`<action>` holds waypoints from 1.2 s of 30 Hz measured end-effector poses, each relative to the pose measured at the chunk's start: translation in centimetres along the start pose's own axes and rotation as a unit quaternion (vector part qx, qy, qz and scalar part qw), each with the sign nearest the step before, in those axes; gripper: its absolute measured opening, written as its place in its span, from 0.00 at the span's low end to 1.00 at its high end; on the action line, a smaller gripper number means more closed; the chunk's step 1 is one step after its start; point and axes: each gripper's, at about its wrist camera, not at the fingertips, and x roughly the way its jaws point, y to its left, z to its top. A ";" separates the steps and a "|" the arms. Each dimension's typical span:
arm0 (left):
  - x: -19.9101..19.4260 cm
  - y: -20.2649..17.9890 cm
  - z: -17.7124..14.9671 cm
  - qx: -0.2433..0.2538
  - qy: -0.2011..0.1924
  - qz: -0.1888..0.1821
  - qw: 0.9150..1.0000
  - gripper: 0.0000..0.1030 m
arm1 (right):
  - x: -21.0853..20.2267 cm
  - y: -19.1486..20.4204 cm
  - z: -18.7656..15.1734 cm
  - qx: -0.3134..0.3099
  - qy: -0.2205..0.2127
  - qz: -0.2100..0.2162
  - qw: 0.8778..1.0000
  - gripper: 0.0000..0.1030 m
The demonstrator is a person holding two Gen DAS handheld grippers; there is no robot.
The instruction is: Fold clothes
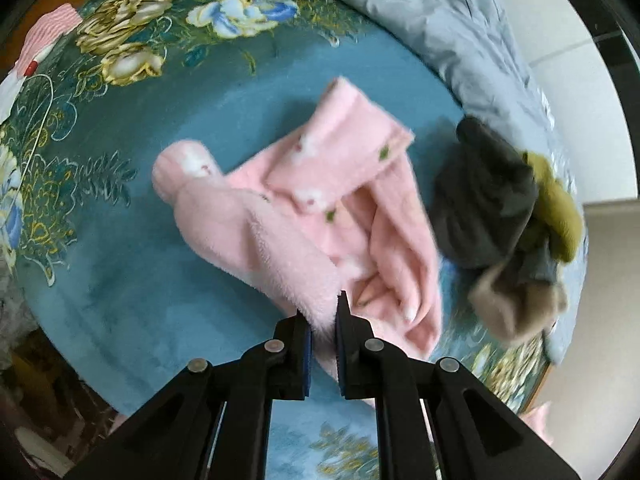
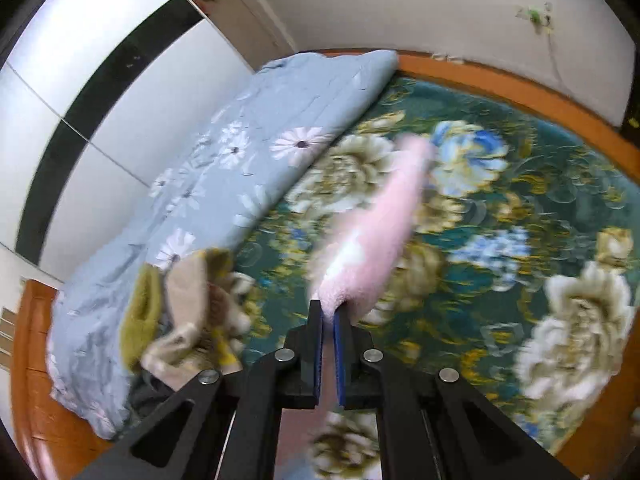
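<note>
1. Pink fleece garment (image 1: 320, 208) lies crumpled on the teal middle of a floral blanket (image 1: 120, 264) in the left wrist view, its printed side showing small white and green motifs, one rounded end pointing left and a folded flap rising toward the top.

2. At the left edge of that view a pink-and-white striped cloth (image 1: 44, 36) sits on the blanket's flowered border, too blurred to name further.

3. The left gripper (image 1: 323, 312) has its jaws drawn close on the near edge of the pink garment; fleece fills the narrow gap between the blue pads.

4. Right of the garment, near it but apart, sits a heap of other clothes (image 1: 504, 216): a dark grey piece, an olive-green one and a beige one, bunched together against a pale blue-grey quilt (image 1: 440, 20).

5. In the right wrist view the same quilt (image 2: 224, 184), printed with white daisies, lies along the left side of the bed, with the clothes heap (image 2: 180, 312) resting against it, motion-blurred.

6. The right gripper (image 2: 328, 312) is clamped on another part of the pink garment (image 2: 376, 228), which stretches away from the fingertips as a blurred pink strip, lifted above the blanket's (image 2: 500, 240) large cream and blue flowers.

7. An orange wooden bed frame (image 2: 520, 92) rims the blanket on the far and right sides.
</note>
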 end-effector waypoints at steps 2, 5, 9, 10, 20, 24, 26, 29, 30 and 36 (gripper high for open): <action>1.2 1.1 -1.3 0.003 0.016 0.026 1.000 0.09 | 2.4 -4.1 -2.8 0.039 0.041 -0.045 0.997 0.05; 3.6 3.7 -3.5 -0.009 0.044 0.077 0.996 0.09 | 6.9 -10.6 -7.9 0.107 0.127 -0.112 0.980 0.05; 5.7 7.9 -6.3 -0.049 0.073 0.131 0.988 0.09 | 10.0 -15.4 -11.9 0.147 0.191 -0.165 0.956 0.05; 5.8 8.6 -6.8 -0.060 0.075 0.136 0.986 0.09 | 10.2 -16.0 -12.3 0.154 0.198 -0.170 0.953 0.05; 4.6 10.0 -6.7 -0.092 0.070 0.078 0.990 0.17 | 9.1 -11.1 -10.6 0.046 0.220 -0.178 0.958 0.15; 2.5 11.7 -5.8 -0.093 0.051 0.063 0.992 0.30 | 8.0 -2.5 -11.3 -0.063 0.199 -0.170 0.963 0.28; 1.5 13.2 -5.2 -0.099 0.039 0.064 0.992 0.32 | 8.4 3.3 -13.5 -0.120 0.207 -0.131 0.962 0.30; 0.8 16.0 -4.1 -0.125 0.022 0.067 0.990 0.32 | 9.0 12.1 -17.0 -0.204 0.217 -0.071 0.952 0.33; 0.7 16.8 -3.6 -0.134 0.018 0.068 0.989 0.33 | 9.3 15.0 -18.1 -0.231 0.219 -0.051 0.946 0.36; 1.0 19.0 -1.4 -0.127 0.007 0.069 0.989 0.42 | 10.5 32.4 -24.9 -0.390 0.230 0.071 0.889 0.54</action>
